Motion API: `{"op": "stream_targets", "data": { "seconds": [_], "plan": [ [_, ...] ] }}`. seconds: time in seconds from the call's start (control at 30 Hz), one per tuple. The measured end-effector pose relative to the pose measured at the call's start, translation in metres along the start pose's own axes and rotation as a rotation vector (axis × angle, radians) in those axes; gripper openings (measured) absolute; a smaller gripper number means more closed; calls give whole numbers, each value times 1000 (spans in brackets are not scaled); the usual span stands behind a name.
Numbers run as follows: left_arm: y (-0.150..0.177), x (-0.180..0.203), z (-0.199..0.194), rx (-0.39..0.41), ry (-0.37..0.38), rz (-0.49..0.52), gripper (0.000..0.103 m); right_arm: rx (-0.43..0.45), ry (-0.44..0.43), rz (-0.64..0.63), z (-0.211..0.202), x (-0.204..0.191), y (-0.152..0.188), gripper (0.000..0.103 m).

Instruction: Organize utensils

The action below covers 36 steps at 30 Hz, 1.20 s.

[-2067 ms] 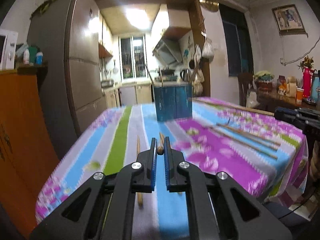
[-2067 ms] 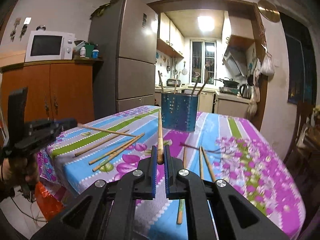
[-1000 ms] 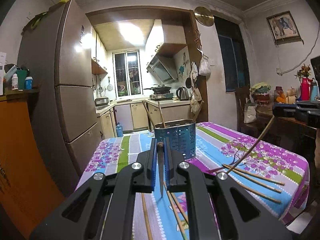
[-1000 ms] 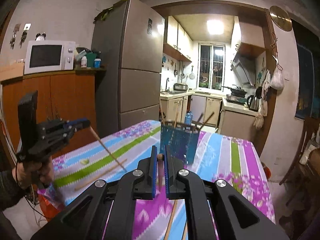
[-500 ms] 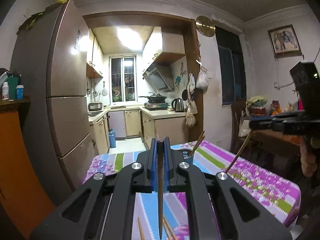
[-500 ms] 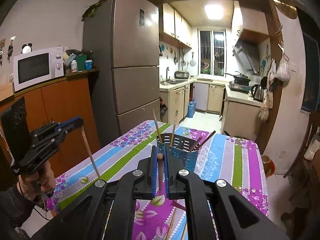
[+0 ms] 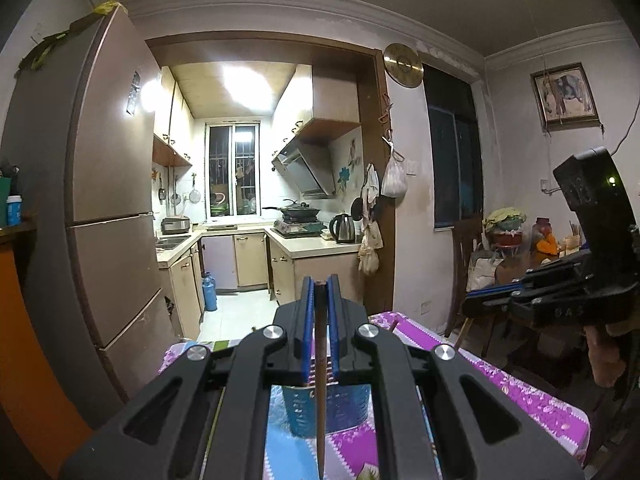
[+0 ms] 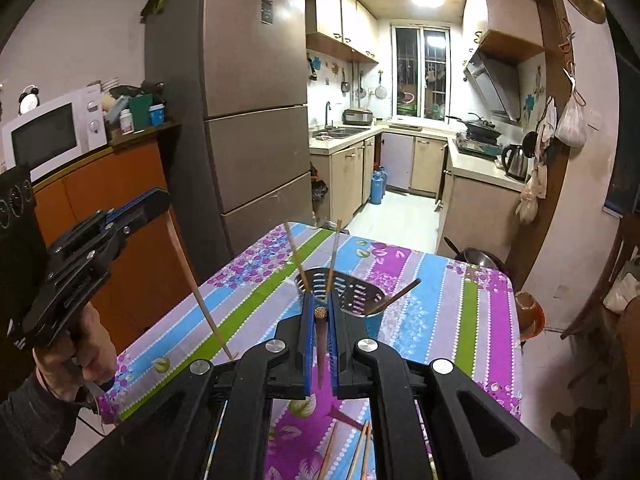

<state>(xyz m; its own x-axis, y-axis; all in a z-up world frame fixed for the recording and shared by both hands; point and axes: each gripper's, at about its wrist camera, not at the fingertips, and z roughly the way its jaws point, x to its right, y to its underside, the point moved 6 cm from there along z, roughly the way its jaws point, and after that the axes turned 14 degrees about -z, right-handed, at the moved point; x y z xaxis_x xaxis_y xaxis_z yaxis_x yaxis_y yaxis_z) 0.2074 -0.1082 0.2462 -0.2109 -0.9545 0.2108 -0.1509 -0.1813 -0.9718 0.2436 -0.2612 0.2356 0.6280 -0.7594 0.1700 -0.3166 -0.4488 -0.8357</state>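
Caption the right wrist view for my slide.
Right tool carries a chopstick above the blue perforated utensil holder on the tablecloth.

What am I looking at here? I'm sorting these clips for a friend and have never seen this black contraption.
No robot: a person holds a hand-held clamp tool in each hand, each carrying a wide-angle camera looking forward along its jaws.

One picture is from the left gripper, the other from the right gripper; each also shows the other tool at its edge.

Both are shut on a wooden chopstick: the left chopstick and the right chopstick.

Below is a table under a striped floral tablecloth. On it stands a blue perforated utensil holder already holding several sticks, with loose chopsticks lying nearer.
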Motion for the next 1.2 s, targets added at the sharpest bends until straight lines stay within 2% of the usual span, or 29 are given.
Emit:
{"op": "stream_targets", "data": {
  "seconds": [0.27,0.5,0.97,1.2],
  "plan": [
    [-4,6,27,-15,-1,-7,5,-11,14,19,18,13,-13,8],
    [-19,-2,40,2,0,-31,5,-20,19,12,34,17,-27,7],
    [-64,-8,89,65,-10,-51,5,48,67,5,48,56,-107,7],
    [-46,-7,125,21,-24,-38,5,-1,43,44,89,78,-88,7]
  ]
}}
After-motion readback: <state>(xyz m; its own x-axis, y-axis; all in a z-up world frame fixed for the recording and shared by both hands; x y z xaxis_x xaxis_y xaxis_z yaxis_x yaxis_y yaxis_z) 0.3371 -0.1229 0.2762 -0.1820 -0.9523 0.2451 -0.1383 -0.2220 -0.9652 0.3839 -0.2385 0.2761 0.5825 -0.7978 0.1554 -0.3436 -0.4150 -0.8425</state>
